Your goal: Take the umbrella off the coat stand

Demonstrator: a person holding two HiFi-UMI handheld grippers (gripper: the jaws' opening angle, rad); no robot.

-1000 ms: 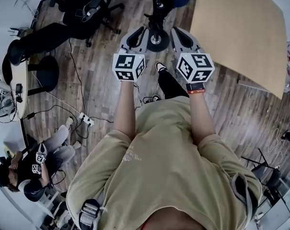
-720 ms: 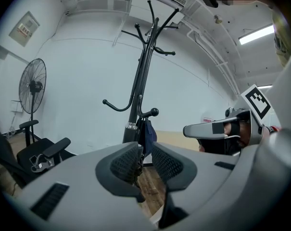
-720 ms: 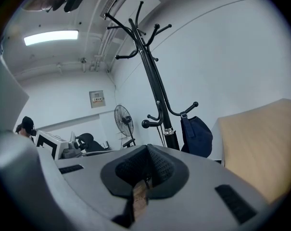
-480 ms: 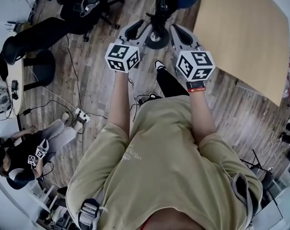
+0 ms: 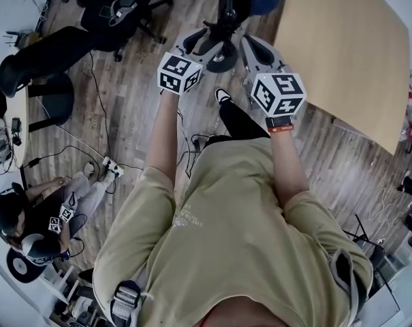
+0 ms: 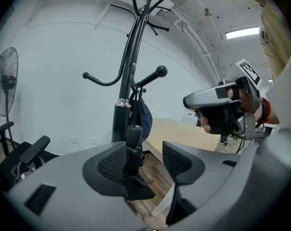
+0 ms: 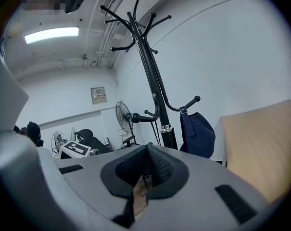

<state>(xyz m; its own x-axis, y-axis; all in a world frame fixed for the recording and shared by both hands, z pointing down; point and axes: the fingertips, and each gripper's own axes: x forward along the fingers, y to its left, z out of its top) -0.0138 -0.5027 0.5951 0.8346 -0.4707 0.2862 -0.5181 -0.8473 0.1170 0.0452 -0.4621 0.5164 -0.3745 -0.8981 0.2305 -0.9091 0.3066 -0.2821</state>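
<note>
A folded black umbrella (image 6: pixel 132 163) hangs beside the black coat stand (image 6: pixel 128 76), handle end up. It sits between the jaws of my left gripper (image 6: pixel 147 160), close against the left pad (image 6: pixel 114 163), with a gap to the right pad. Those jaws have just been opening and stand open. In the head view the left gripper (image 5: pixel 200 43) reaches over the stand's round base (image 5: pixel 224 61). My right gripper (image 7: pixel 146 165) is shut with nothing in it and points at the coat stand (image 7: pixel 152 90) from a little way off, to the right of the left gripper (image 5: pixel 255 45).
A navy bag (image 6: pixel 145 119) hangs on a lower hook of the stand. A light wooden table (image 5: pixel 342 46) stands right of the stand. Office chairs (image 5: pixel 117 9) and a floor fan (image 7: pixel 122 113) are to the left. A seated person (image 5: pixel 35 216) and floor cables (image 5: pixel 103 162) lie behind left.
My left gripper has moved forward and down toward the stand and its jaws have spread apart. The right gripper has shifted only slightly. The seated person has moved a little.
</note>
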